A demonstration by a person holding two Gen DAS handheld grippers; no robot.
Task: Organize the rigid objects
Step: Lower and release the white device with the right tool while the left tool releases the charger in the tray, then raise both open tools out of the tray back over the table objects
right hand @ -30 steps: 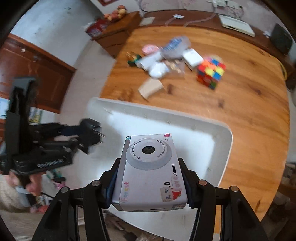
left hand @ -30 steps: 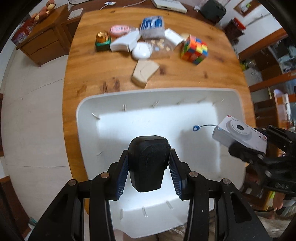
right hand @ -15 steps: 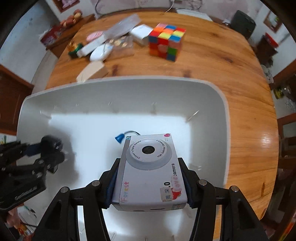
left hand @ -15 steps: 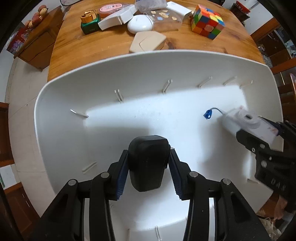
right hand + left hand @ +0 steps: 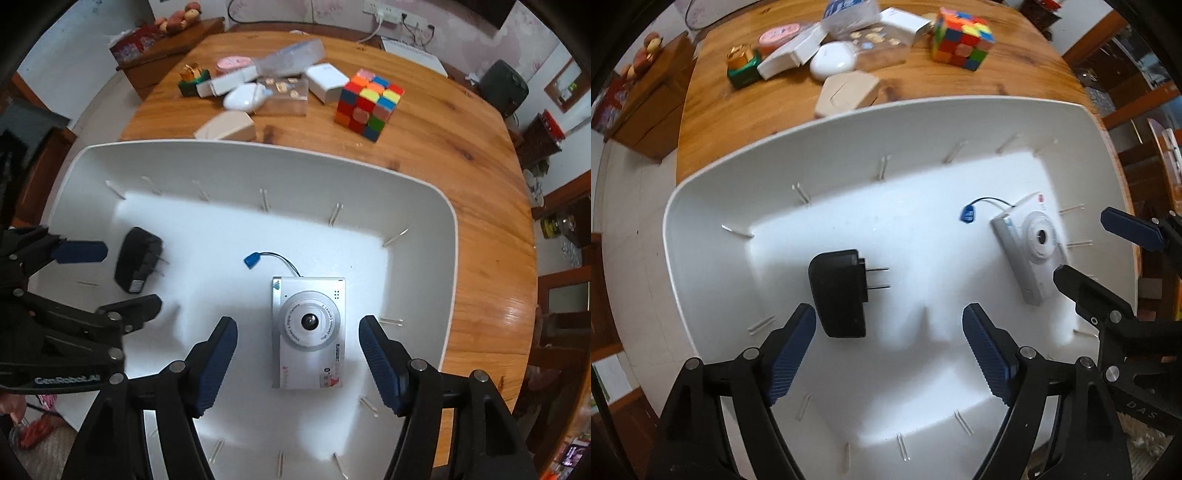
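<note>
The white plastic tub (image 5: 448, 236) on the wooden table (image 5: 461, 155) holds a black plug-in adapter (image 5: 837, 293) and a small silver camera (image 5: 308, 338), lens up, well apart. The left gripper (image 5: 889, 347) and right gripper (image 5: 298, 354) both gape wide, holding nothing. "GenRobot.AI" is printed on the left one.

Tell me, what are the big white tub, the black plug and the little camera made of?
The tub looks like smooth white plastic: thin rounded rim, soft sheen, moulded ribs on its walls. The plug looks like matte black plastic, with two thin shiny prongs, likely metal. The camera has a silvery satin shell; it could be painted plastic or thin metal, I cannot tell which.
</note>
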